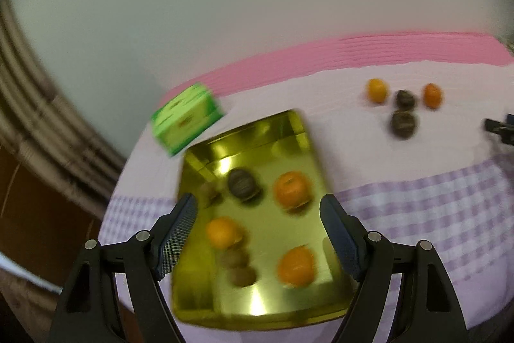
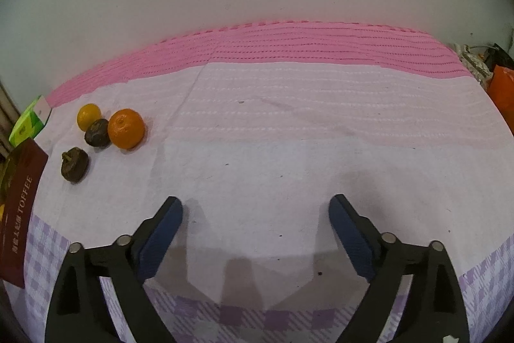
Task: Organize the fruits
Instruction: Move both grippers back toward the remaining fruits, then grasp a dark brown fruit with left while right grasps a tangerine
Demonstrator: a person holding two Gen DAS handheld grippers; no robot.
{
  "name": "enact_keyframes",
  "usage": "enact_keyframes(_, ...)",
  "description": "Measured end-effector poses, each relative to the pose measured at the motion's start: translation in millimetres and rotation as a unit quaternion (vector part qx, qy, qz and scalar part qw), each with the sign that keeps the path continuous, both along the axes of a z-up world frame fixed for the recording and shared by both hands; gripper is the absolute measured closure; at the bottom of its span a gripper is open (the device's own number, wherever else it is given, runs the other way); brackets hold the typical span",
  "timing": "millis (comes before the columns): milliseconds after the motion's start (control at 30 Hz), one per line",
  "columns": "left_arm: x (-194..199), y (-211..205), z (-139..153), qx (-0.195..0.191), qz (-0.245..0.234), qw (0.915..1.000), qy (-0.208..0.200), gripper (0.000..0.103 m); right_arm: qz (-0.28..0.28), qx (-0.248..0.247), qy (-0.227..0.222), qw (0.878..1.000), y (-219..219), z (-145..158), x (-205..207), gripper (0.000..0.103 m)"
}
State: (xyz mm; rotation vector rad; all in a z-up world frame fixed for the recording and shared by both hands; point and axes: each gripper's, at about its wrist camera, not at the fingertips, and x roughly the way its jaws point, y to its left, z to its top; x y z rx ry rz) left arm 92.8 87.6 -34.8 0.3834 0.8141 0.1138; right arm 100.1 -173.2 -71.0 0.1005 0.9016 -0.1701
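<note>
both grippers are held wide apart with nothing between the pads. starting at the far left, the left gripper (image 1: 257, 214) is hung over the gold tray (image 1: 192, 304), which already has three oranges and a few dark fruits sitting in it (count of the dark ones can't be nailed down, the left view is pretty blurred). a green box (image 1: 184, 118) is parked just beside the tray's far corner.

moving right, four loose fruits are left on the pale cloth (image 2: 289, 150): a yellow-orange one (image 2: 88, 116) at the back, a dark fruit (image 2: 97, 132) touching the big orange (image 2: 126, 128), and a second dark fruit (image 2: 74, 164) slightly apart and nearer. the right gripper (image 2: 257, 214) is hovering well apart from them, off to their right.

best guess is the next pick gets done by the right gripper. the lone dark fruit is probably best taken first, since it's free on all sides. the touching pair is better approached with the jaws lined up so neither neighbour gets nudged and rolled. round fruit should be squeezed gently across the widest part.
</note>
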Motion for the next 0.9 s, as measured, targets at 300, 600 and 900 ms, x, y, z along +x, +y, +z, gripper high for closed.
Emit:
enact_keyframes(300,48,-80,-5,-0.077,-0.155,0.9822,0.072,0.024,0.003,0.022,-0.011,1.000,-5,0,-3,0.006)
enact_keyframes(600,125,-114,-43,-0.117,-0.190,0.9620,0.157,0.033,0.008,0.043,-0.020,0.999,-11,1,-7,0.004)
enact_keyframes(900,160,-127,-85,-0.124,-0.180,0.9527,0.211,0.059,0.013,0.050,-0.022,0.998,-10,2,-8,0.002)
